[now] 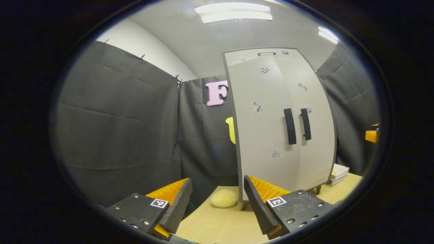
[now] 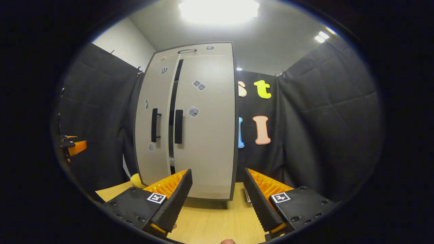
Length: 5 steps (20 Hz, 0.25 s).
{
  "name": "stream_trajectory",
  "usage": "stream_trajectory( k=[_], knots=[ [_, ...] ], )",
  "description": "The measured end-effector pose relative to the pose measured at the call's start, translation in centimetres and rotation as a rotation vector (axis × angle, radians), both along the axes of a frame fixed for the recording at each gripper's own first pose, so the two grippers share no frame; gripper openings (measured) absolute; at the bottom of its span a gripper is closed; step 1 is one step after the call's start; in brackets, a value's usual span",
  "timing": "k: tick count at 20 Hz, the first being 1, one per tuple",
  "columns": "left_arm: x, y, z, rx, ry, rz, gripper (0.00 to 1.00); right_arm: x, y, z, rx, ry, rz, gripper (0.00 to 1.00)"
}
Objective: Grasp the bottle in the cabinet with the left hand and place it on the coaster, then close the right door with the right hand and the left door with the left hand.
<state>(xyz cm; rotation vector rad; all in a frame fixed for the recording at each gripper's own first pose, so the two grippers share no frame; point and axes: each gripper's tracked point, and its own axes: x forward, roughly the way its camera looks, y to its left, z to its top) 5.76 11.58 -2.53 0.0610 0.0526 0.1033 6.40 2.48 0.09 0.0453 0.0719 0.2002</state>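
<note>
Presently: bottle not visible, judged behind the cabinet (image 2: 190,118) doors, which stand nearly shut at the bench's (image 2: 210,220) back edge. Coaster (image 1: 224,198), bare, beside cabinet foot. Left gripper (image 1: 217,206) and right gripper (image 2: 217,203): open, empty. Next: opening doors.

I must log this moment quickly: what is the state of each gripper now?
Left gripper: open, holding nothing.
Right gripper: open, holding nothing.

Pale grey cabinet (image 2: 203,128) with black handles (image 2: 178,126) and small checkered stickers (image 1: 264,70); light wood-toned surface (image 1: 220,223); a pale yellow round pad (image 1: 224,198) at its 7 o'clock.
</note>
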Motion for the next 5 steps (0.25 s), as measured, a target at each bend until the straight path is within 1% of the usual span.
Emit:
stream_trajectory(
  k=[5],
  knots=[
    [0.03, 0.33, 0.04, 0.008, -0.008, 0.001, 0.91, -0.26, 0.40, 0.38, -0.009, -0.016, 0.005, 0.96]
  ],
)
